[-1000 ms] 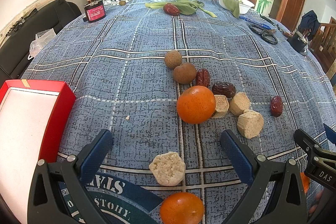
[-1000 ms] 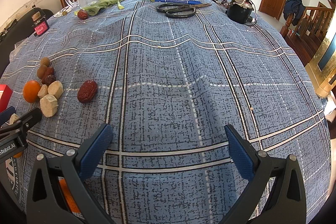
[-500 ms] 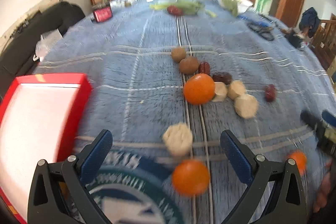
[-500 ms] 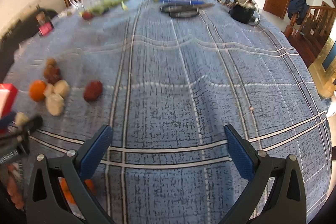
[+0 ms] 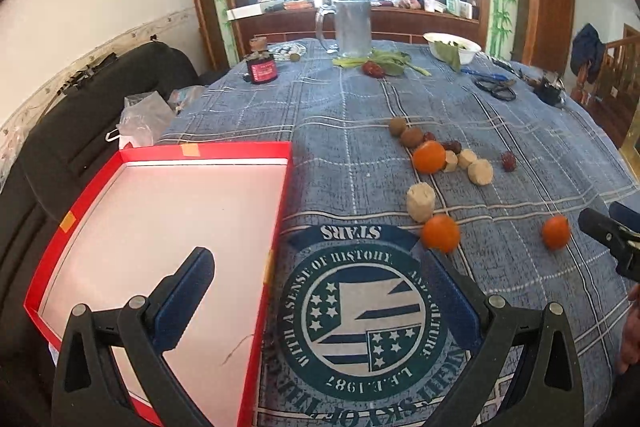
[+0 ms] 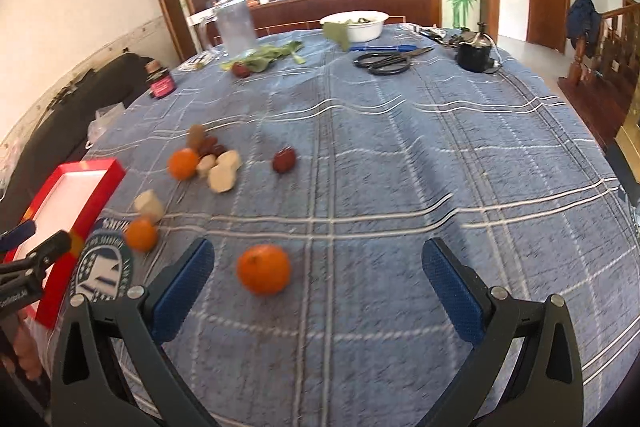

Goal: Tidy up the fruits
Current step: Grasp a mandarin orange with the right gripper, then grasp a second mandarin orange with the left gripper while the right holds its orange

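Observation:
Fruit lies scattered on the blue plaid tablecloth (image 5: 360,131). An orange (image 5: 429,157) lies among pale peeled chunks (image 5: 480,171), brown kiwis (image 5: 411,137) and red dates (image 5: 508,161). One pale chunk (image 5: 420,202) and two more oranges (image 5: 441,233) (image 5: 555,232) lie nearer. A red box (image 5: 160,227) with a white inside stands empty at the left. My left gripper (image 5: 316,295) is open, raised over the box edge. My right gripper (image 6: 318,281) is open, just behind an orange (image 6: 263,269). The box also shows in the right wrist view (image 6: 80,195).
At the far side stand a clear jug (image 5: 352,27), a white bowl (image 5: 452,45), green leaves (image 5: 384,61), scissors (image 6: 384,63), a blue pen (image 6: 380,47), a small dark jar (image 5: 262,67) and a black device (image 6: 474,53). A black sofa (image 5: 80,107) lies beyond the table's left edge.
Both grippers have pulled back and risen. The left view now takes in the whole red box; the right view has swung left and an orange now lies between its fingers' line.

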